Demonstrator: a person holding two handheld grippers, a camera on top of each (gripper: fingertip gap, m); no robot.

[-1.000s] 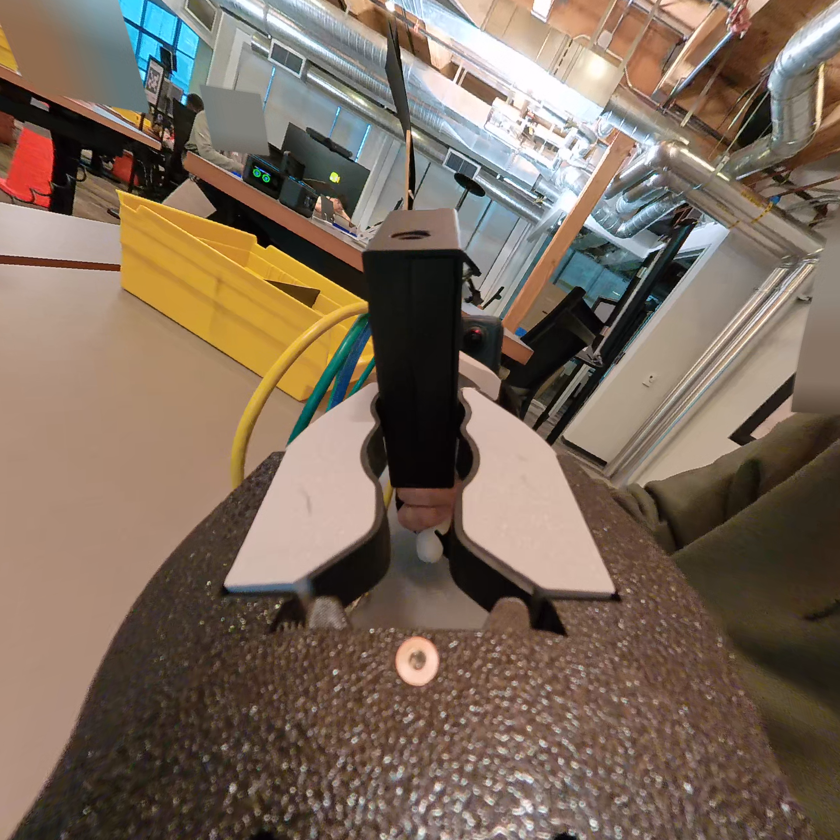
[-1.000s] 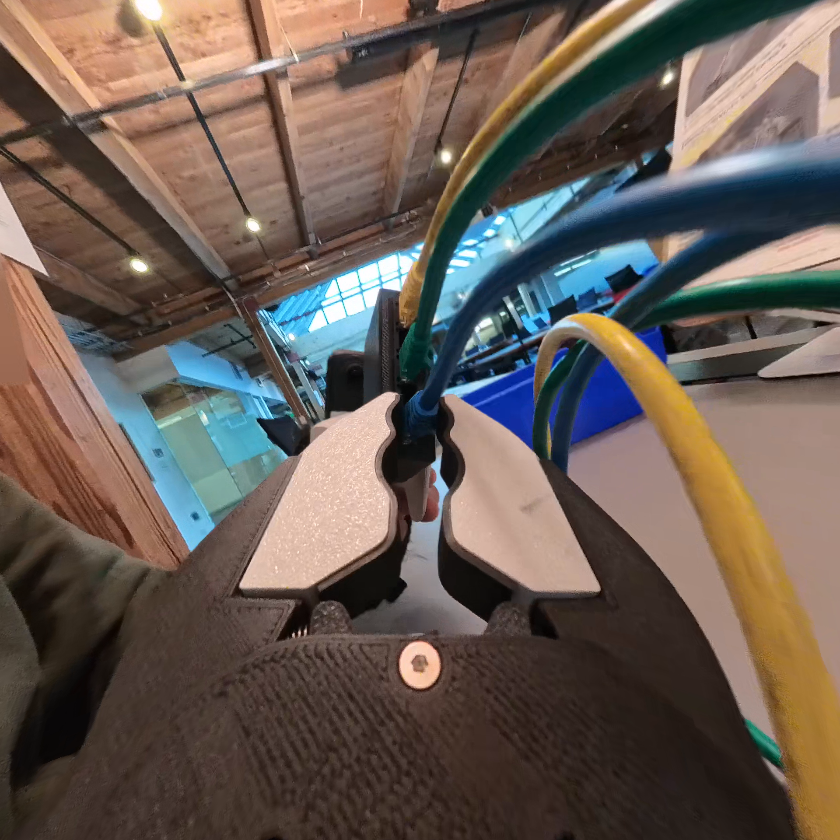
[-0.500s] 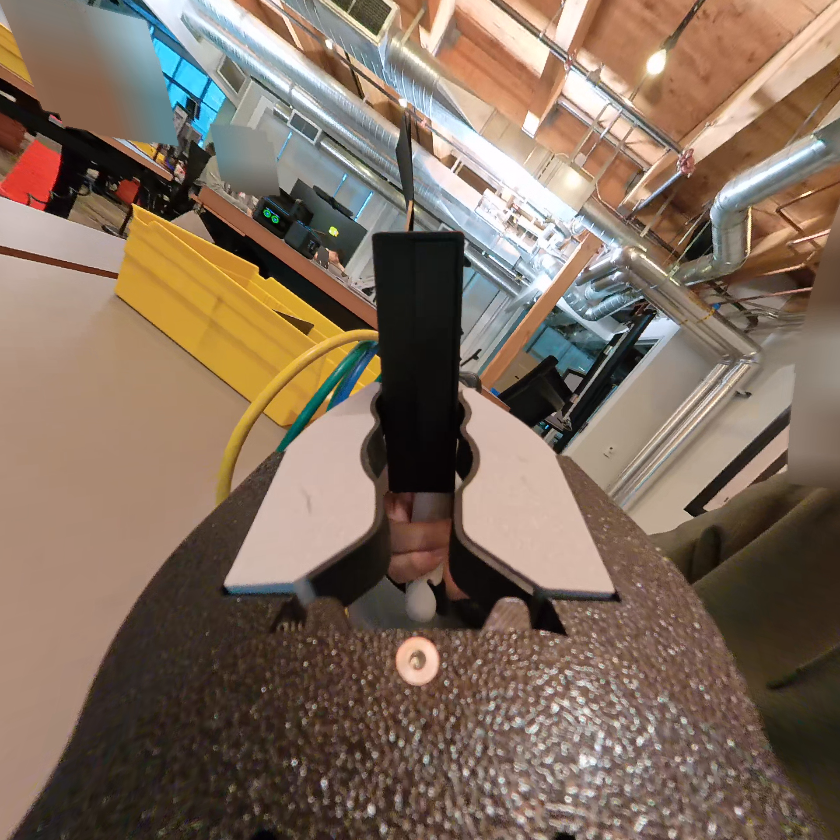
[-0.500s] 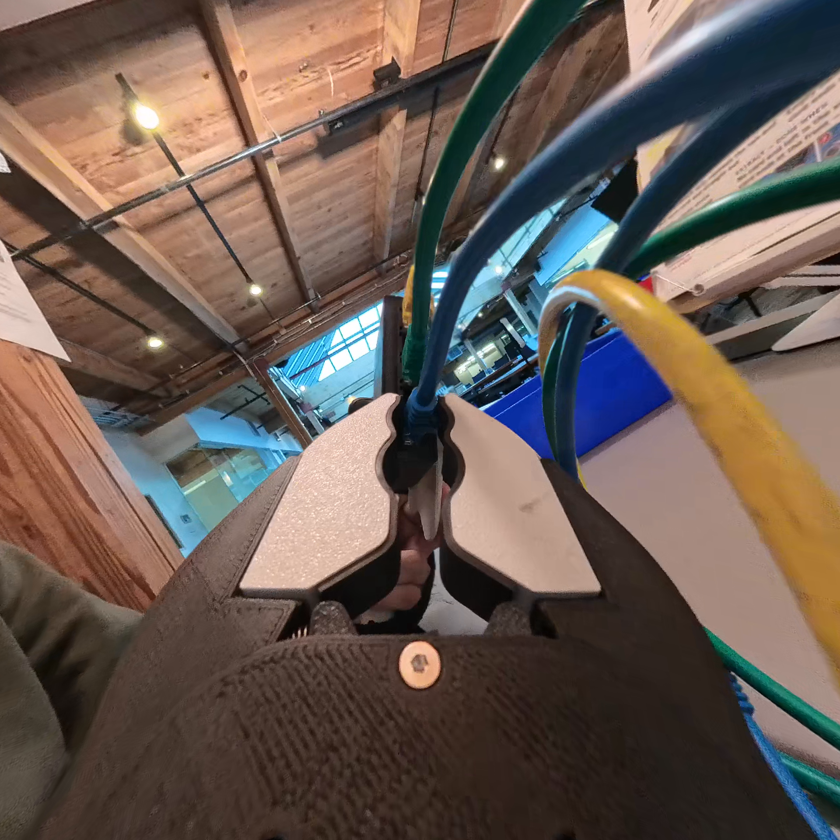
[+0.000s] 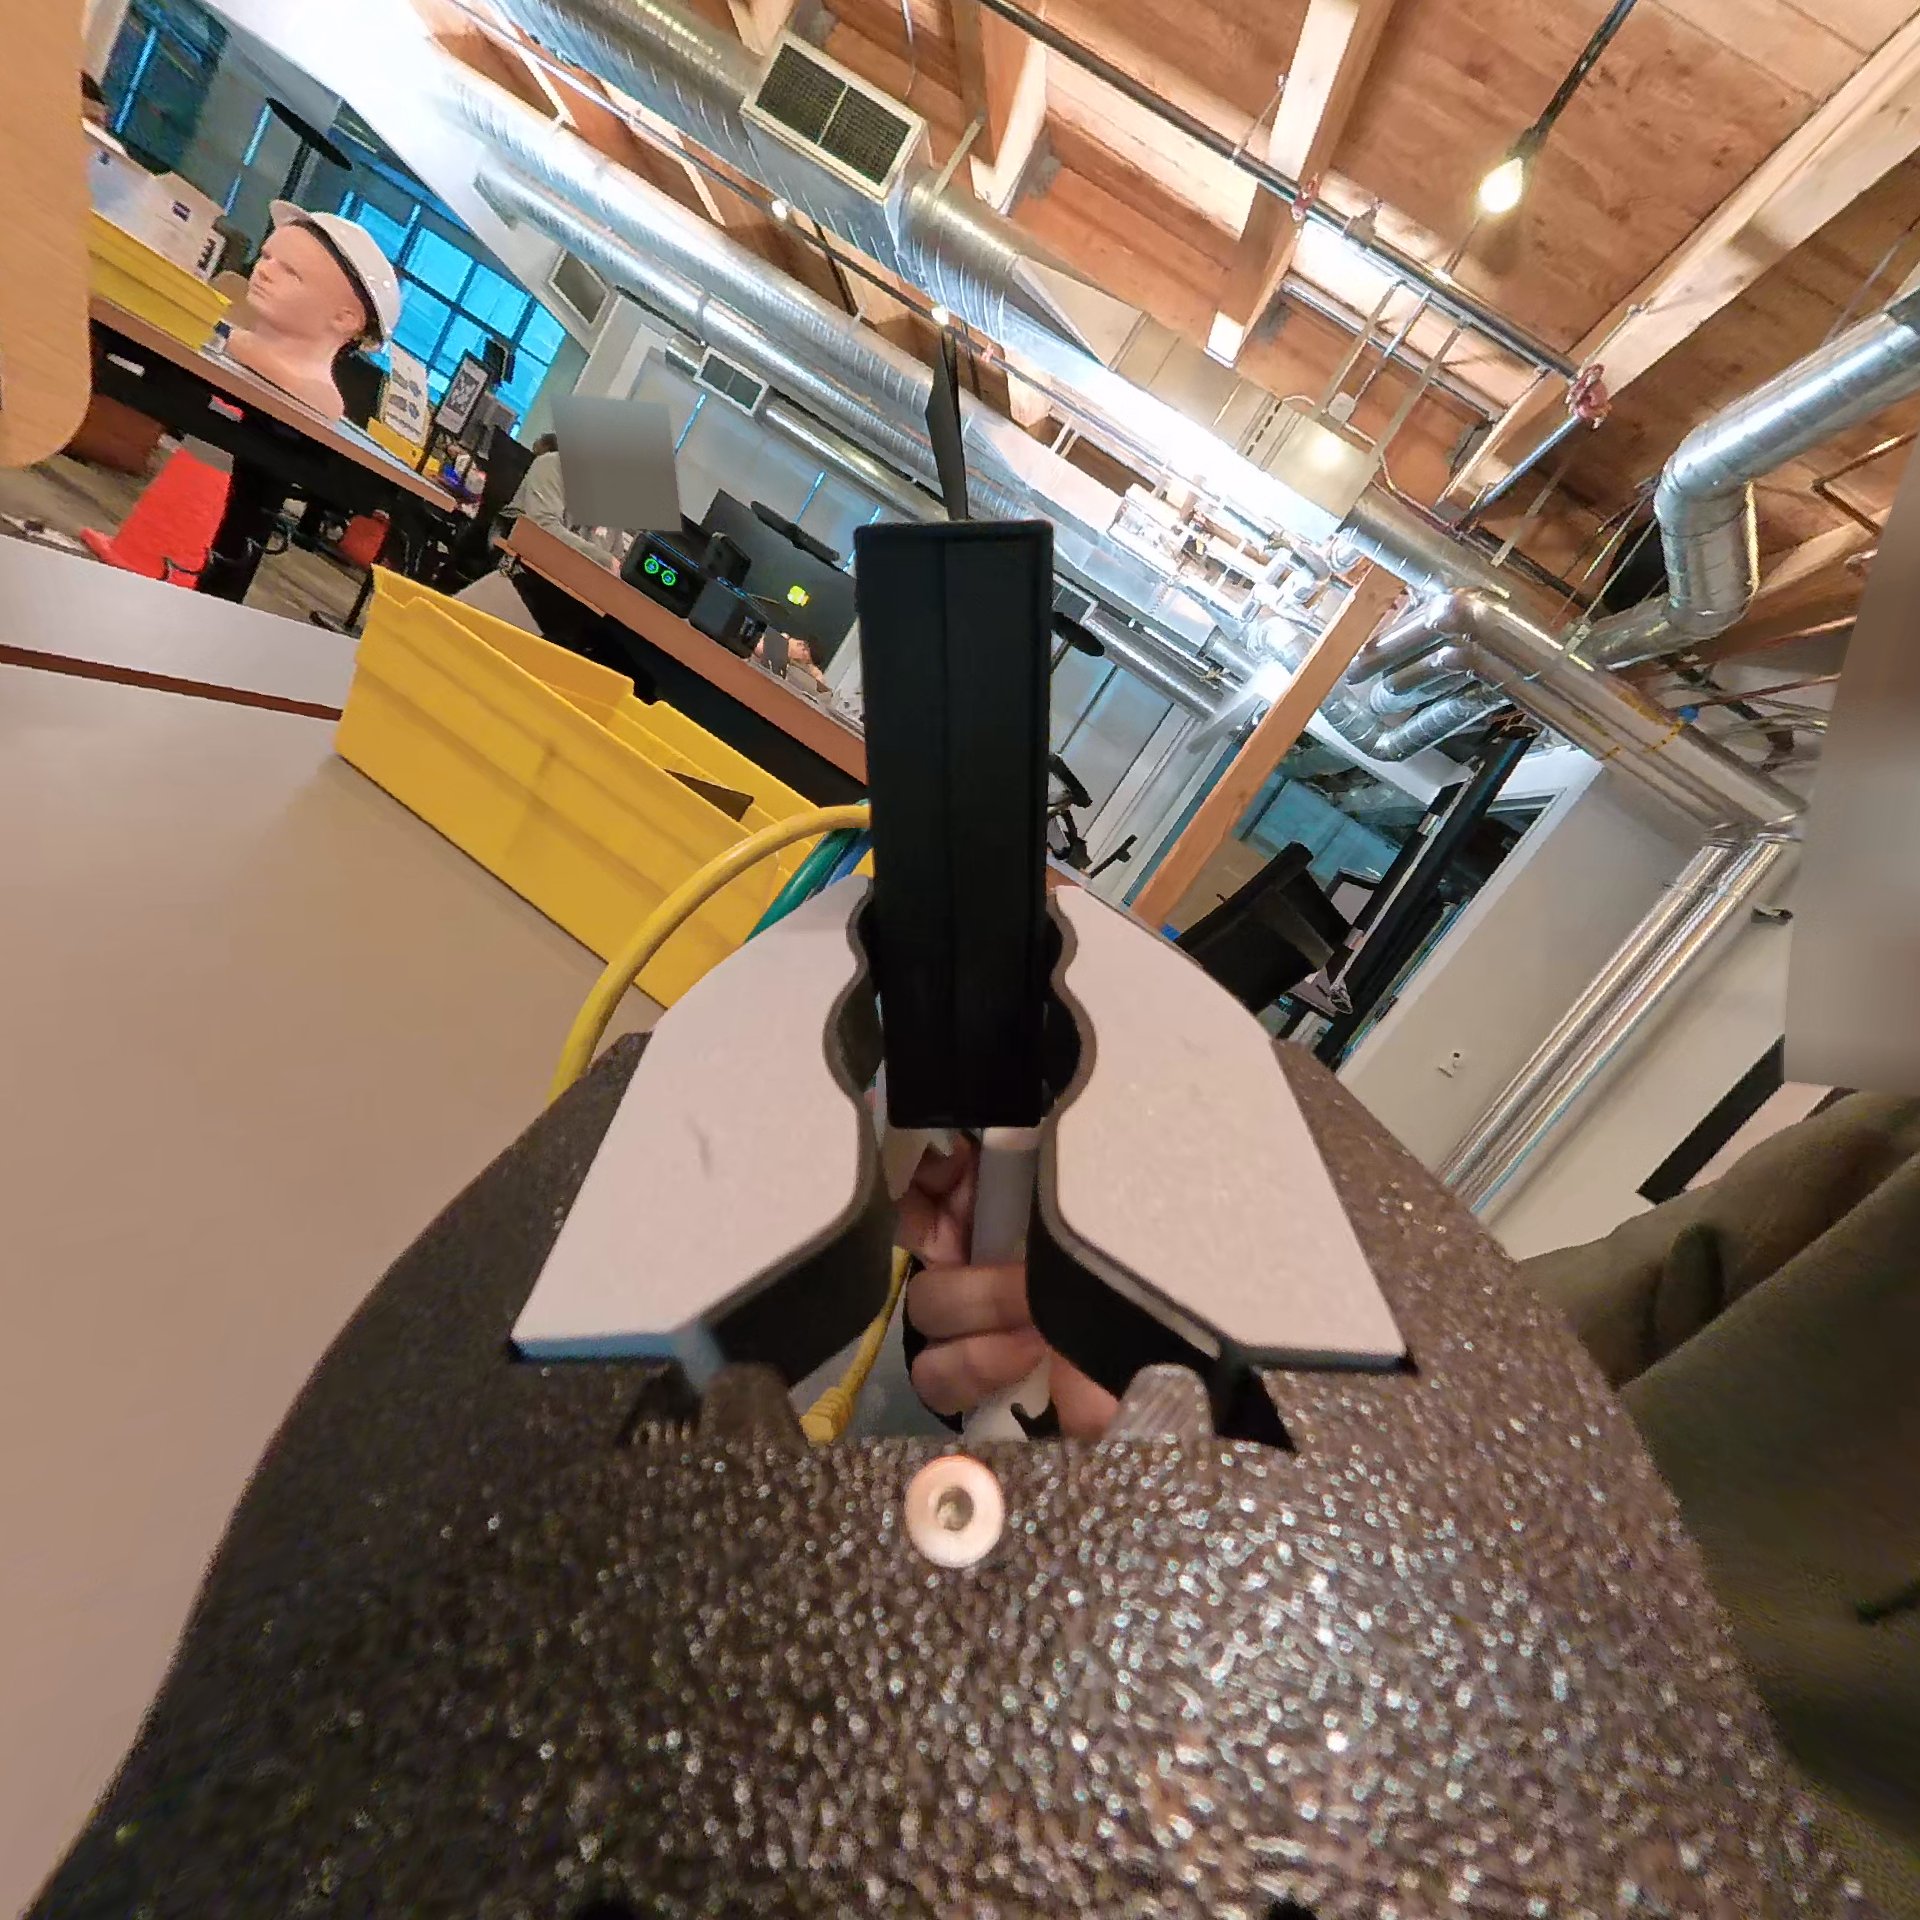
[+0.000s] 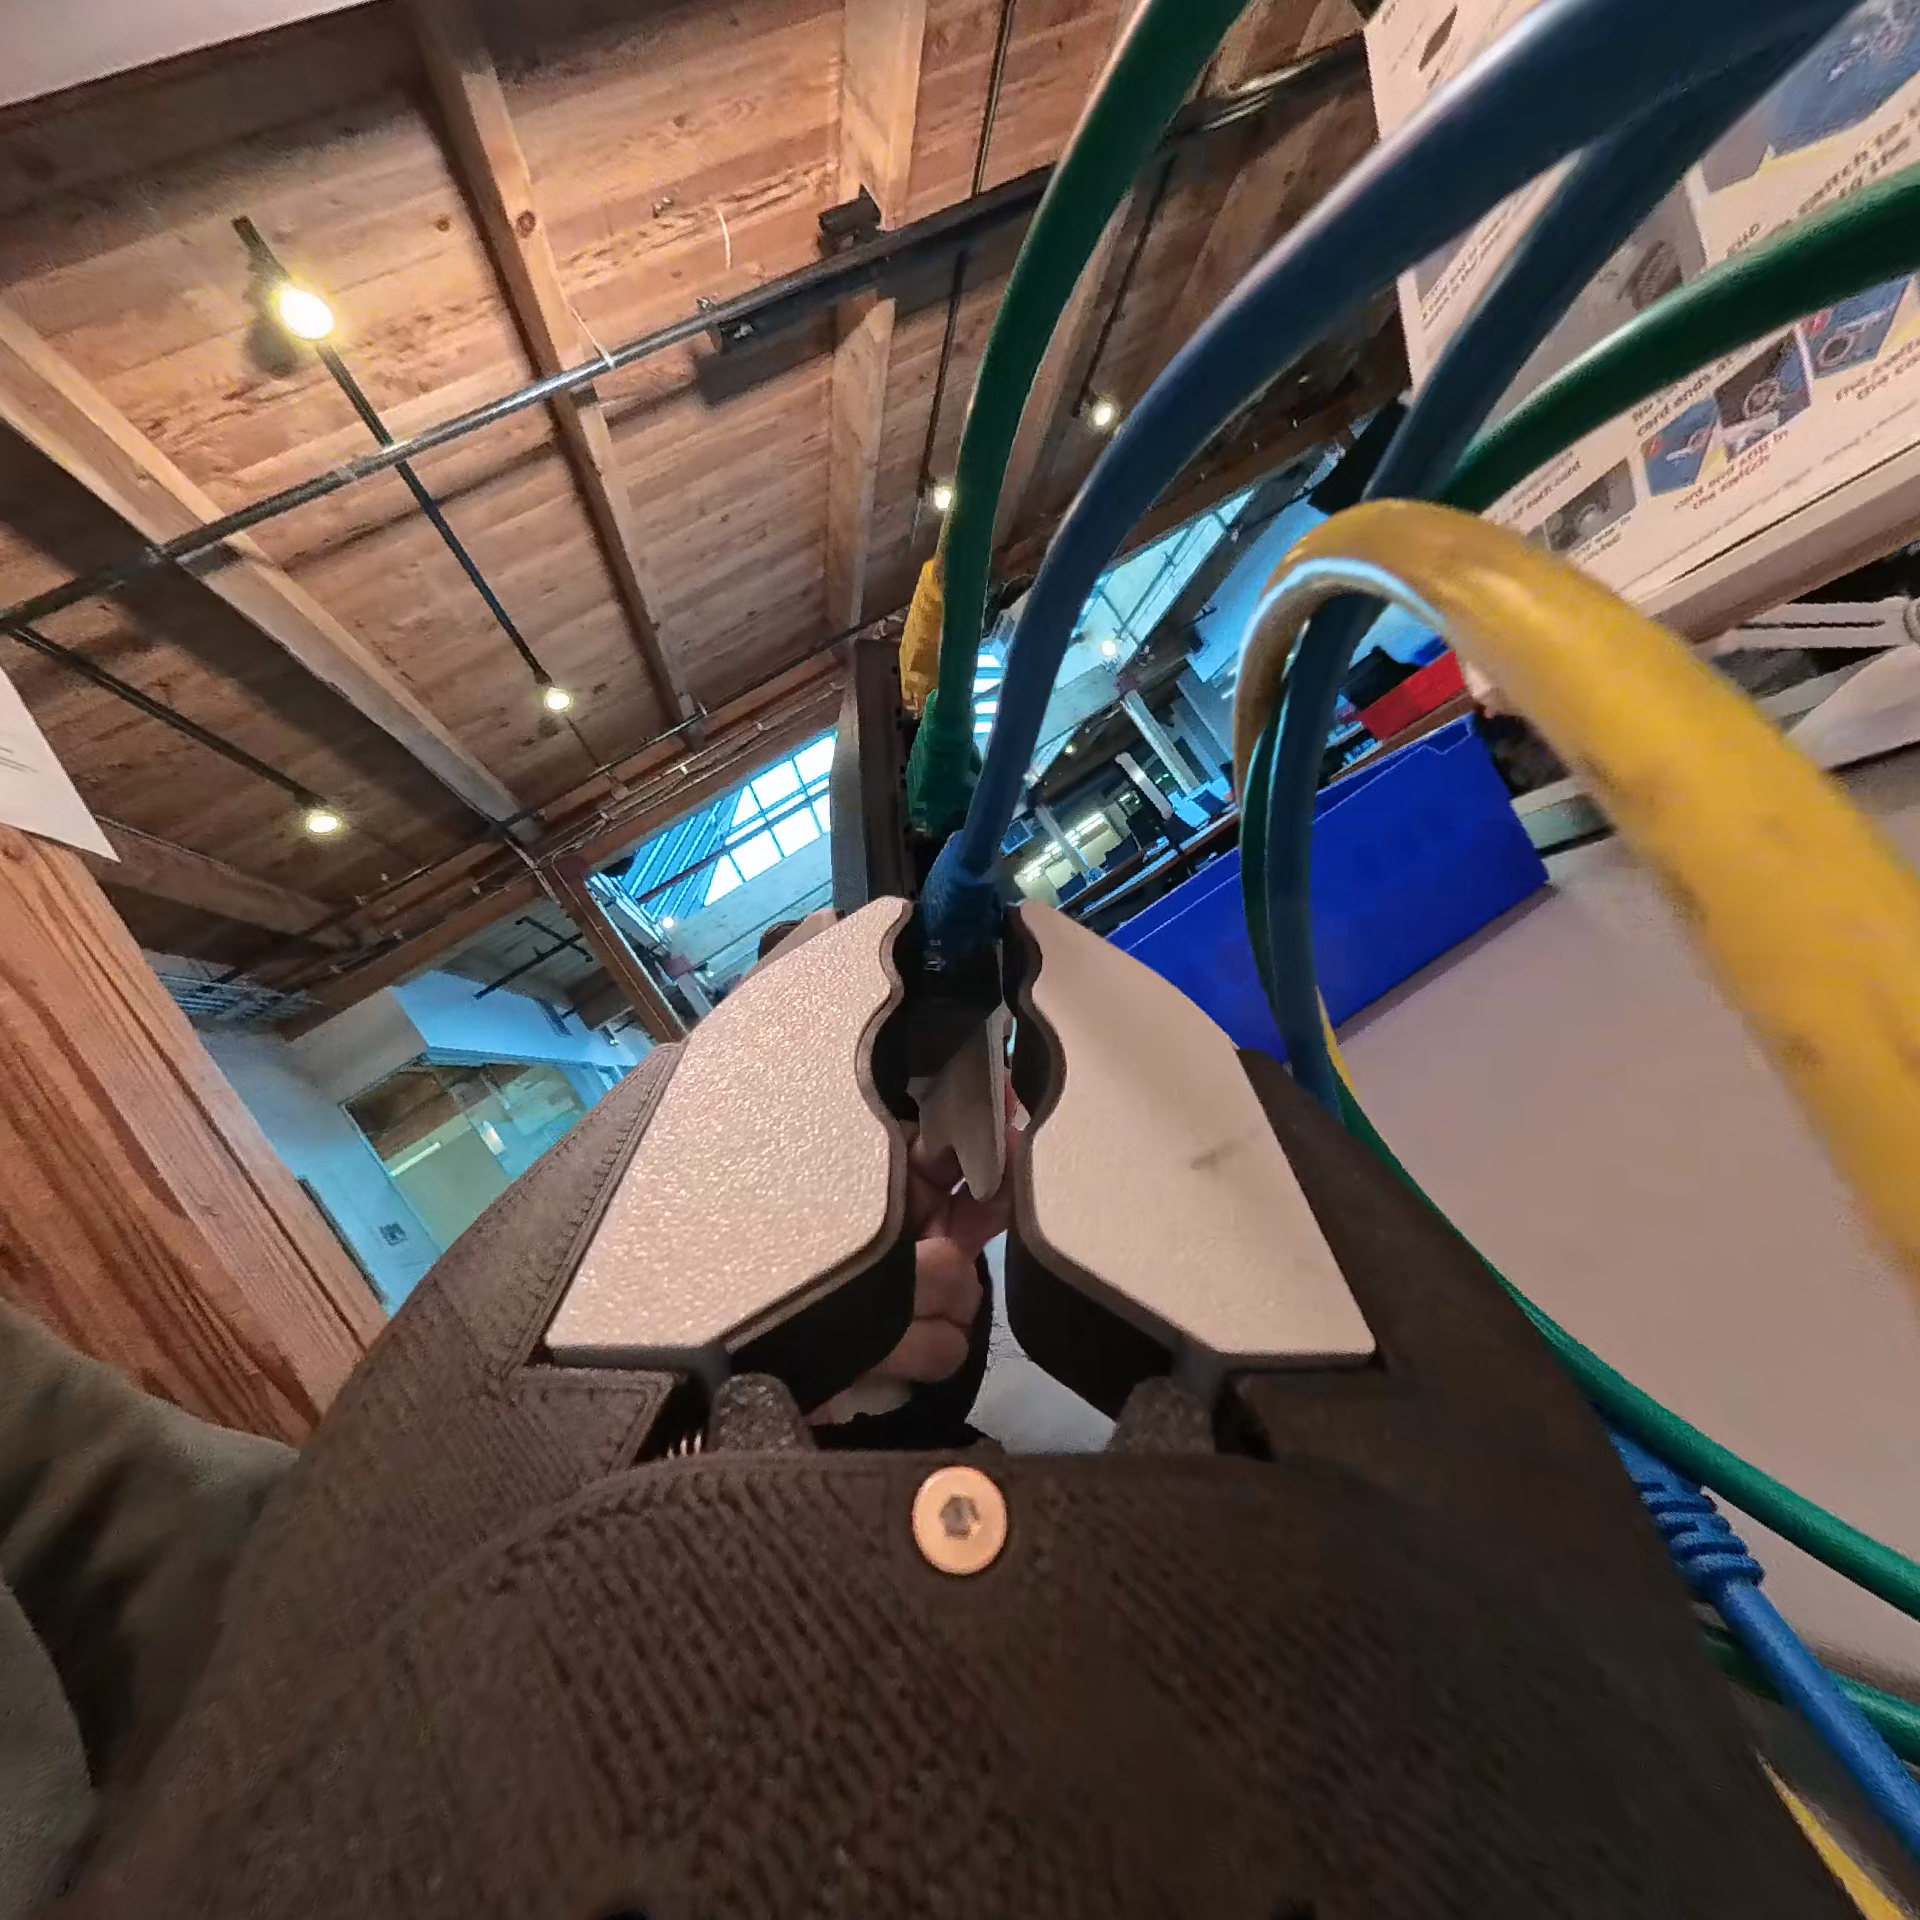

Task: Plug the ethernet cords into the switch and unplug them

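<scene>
At the centre of the left wrist view, the left gripper [image 5: 956, 997] is clamped on the black network switch [image 5: 954, 821], which stands upright on its narrow end between the two grey fingers [image 5: 727, 1153] and rises above their tips. A yellow ethernet cord [image 5: 665, 935] loops out from behind the switch at left of centre, above the tan tabletop [image 5: 208, 987], with a yellow bin [image 5: 520, 748] behind it at centre left.

In the right wrist view, the right gripper [image 6: 961, 935] is closed on the boot of a blue ethernet cord [image 6: 1091, 540] at frame centre, right where the plug meets the switch's [image 6: 868, 790] edge. A green ethernet cord [image 6: 987, 436] and a yellow plug [image 6: 920, 634] sit in ports just above it. More cords, among them a blurred yellow one [image 6: 1621, 707], arc across the right half, with a blue bin [image 6: 1392, 894] at centre right.
</scene>
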